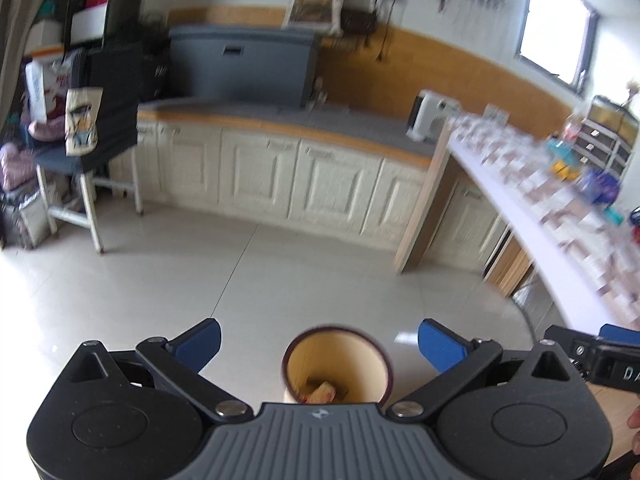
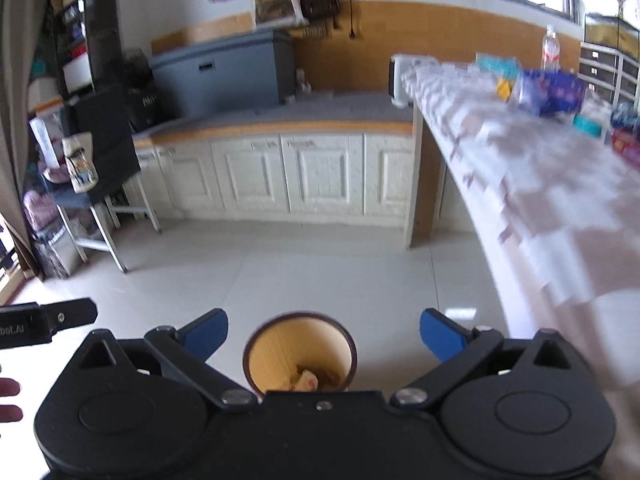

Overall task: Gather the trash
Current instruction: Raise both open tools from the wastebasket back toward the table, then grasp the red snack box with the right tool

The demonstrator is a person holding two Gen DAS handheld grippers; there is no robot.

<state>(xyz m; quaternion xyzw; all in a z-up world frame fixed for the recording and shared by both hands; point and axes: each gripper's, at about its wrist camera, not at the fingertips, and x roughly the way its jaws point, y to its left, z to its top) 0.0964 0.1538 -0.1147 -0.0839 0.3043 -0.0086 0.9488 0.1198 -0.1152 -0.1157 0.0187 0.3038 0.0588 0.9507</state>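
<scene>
round bin (image 2: 300, 350) with dark rim, cream inside, crumpled scraps (image 2: 306, 380) at bottom; both tongs (image 1: 319, 346) (image 2: 324, 336) spread wide, empty

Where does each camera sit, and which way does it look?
Left wrist: sits on the left tongs, looks down over the bin toward the cabinets; blue fingers spread, right tongs and a fingertip at right edge.
Right wrist: sits on the right tongs, same direction; left tongs and fingertips at left edge.
Shared: bin holding scraps, cabinets, long table, tiled floor.
</scene>
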